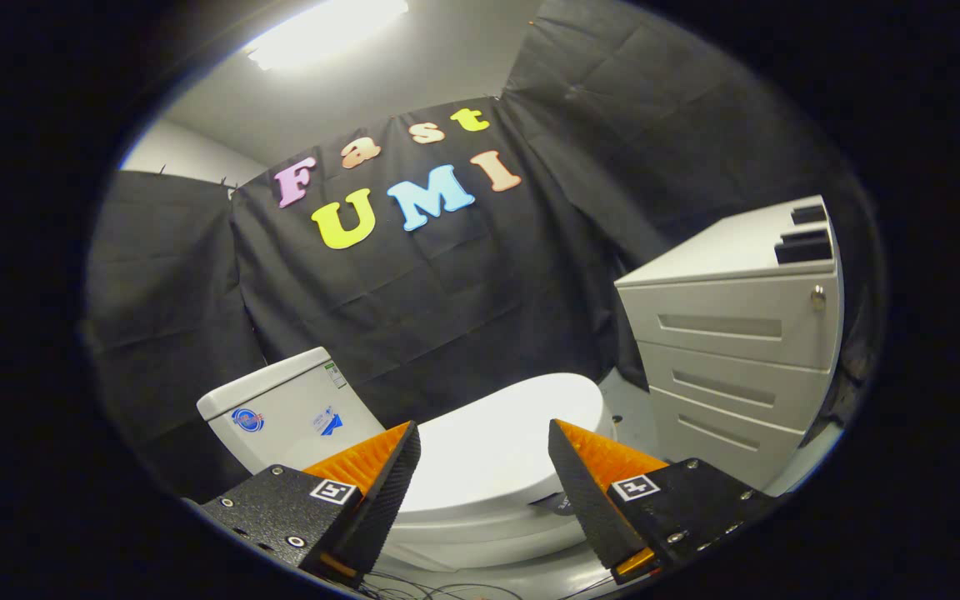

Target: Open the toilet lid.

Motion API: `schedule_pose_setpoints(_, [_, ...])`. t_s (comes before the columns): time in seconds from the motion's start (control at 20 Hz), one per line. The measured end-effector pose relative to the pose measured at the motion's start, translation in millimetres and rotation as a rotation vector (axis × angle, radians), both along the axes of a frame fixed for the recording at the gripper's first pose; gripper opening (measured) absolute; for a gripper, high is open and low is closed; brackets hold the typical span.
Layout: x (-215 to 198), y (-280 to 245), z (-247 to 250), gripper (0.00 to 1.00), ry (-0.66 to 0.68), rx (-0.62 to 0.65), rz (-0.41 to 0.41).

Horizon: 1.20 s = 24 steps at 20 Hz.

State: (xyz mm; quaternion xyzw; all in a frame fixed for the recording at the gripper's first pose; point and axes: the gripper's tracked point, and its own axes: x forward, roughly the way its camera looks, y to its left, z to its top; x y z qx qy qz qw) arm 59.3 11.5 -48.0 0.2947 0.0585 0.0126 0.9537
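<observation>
Gripper (484,467) held low, fingers spread wide apart, nothing between them, touching nothing. Left finger (392,492) and right finger (580,492) both angle inward toward their tips. A square printed marker sits on the body behind each finger. Toilet lid (497,454) shows through the gap between the fingers and just beyond the tips; white, smooth, lying flat and closed on the toilet. The lid's rounded front end extends past the right finger toward the drawer unit; its near edge runs below the fingertips, with the rim of the bowl (463,546) under it. Whether the tips are directly above the lid or a little short of it, cannot tell. Tank (288,408) stands beyond the left finger, white, boxy, flat lid on top, small stickers on its face. The toilet sits turned, tank to the left, lid running to the right. White drawer unit (738,350) stands beyond the right finger, near the toilet's front end but apart from it; three drawer fronts with recessed handles, a small round lock on the top one. Some thin cables (413,590) lie on the pale floor (634,408) below the bowl. Black cloth wall (447,292) behind everything; ceiling light (322,29) bright overhead.
</observation>
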Motion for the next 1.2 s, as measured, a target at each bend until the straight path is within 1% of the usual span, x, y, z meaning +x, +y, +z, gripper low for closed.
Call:
schedule_pose_setpoints(0.1, [4.3,-0.8,-13.2,0.95,0.022,0.082,0.008])
schedule_pose_setpoints(0.25, [11.1,-13.7,-31.9,0.95,0.058,0.189,-0.034])
schedule_pose_setpoints(0.4, [14.9,-18.7,-55.1,0.94,0.108,0.235,-0.063])
schedule_pose_setpoints(0.5, [16.8,-17.8,-69.9,0.94,0.14,0.273,-0.066])
schedule_pose_setpoints(0.65, [17.2,-17.3,-95.5,0.95,0.191,0.368,-0.067])
schedule_pose_setpoints(0.75, [17.1,-21.1,-110.8,0.94,0.219,0.457,-0.09])
schedule_pose_setpoints(0.85, [18.3,-26.7,-125.9,0.94,0.234,0.517,-0.124])
schedule_pose_setpoints(0.9, [18.5,-27.5,-132.6,0.93,0.247,0.539,-0.134])
schedule_pose_setpoints(1.0, [19.2,-25.2,-145.4,0.88,0.273,0.557,-0.14])
schedule_pose_setpoints(1.1, [20.5,-17.8,-151.5,0.82,0.292,0.572,-0.122])
schedule_pose_setpoints(1.15, [22.7,-12.2,-154.0,0.77,0.301,0.575,-0.11])
schedule_pose_setpoints(1.2, [24.1,-7.6,-156.7,0.74,0.31,0.581,-0.098])
